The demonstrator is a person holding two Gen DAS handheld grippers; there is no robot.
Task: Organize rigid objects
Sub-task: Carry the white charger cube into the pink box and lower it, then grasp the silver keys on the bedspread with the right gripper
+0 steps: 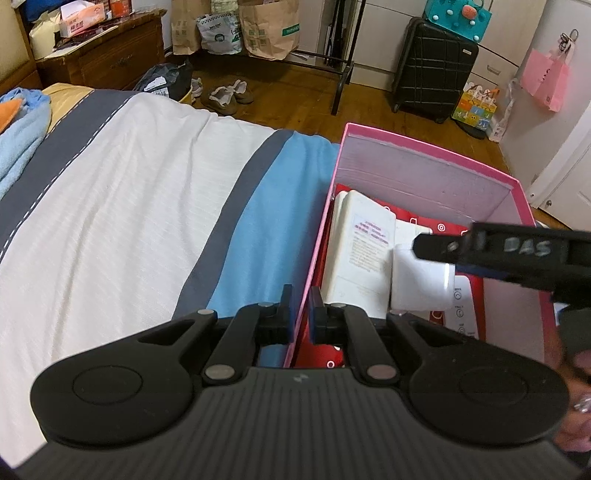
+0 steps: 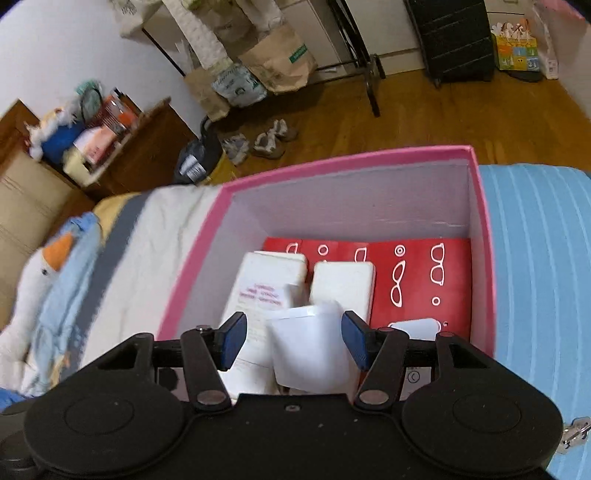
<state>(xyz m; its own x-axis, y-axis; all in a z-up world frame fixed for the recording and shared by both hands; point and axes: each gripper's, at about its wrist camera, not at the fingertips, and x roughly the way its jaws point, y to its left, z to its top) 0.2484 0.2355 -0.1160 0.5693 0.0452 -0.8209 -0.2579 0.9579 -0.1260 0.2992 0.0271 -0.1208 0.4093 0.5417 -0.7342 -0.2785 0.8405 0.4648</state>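
Observation:
A pink box (image 1: 424,140) stands on the bed, also in the right wrist view (image 2: 332,158). Inside lie a red glasses-printed item (image 2: 417,273), a tall white labelled box (image 1: 364,251) (image 2: 266,284) and a second white box (image 2: 343,288). A small white cube-shaped object (image 2: 310,350) sits between my right gripper's (image 2: 295,343) open fingers, with gaps on both sides; it also shows in the left wrist view (image 1: 421,280) under my right gripper (image 1: 436,247). My left gripper (image 1: 300,314) is shut on the pink box's near left wall.
The bed has a white, grey and blue striped cover (image 1: 147,206). A goose plush with blue cloth (image 2: 48,273) lies at the left. On the wooden floor are shoes (image 1: 225,96), paper bags (image 1: 266,29), a black suitcase (image 1: 432,70) and a wooden nightstand (image 1: 107,55).

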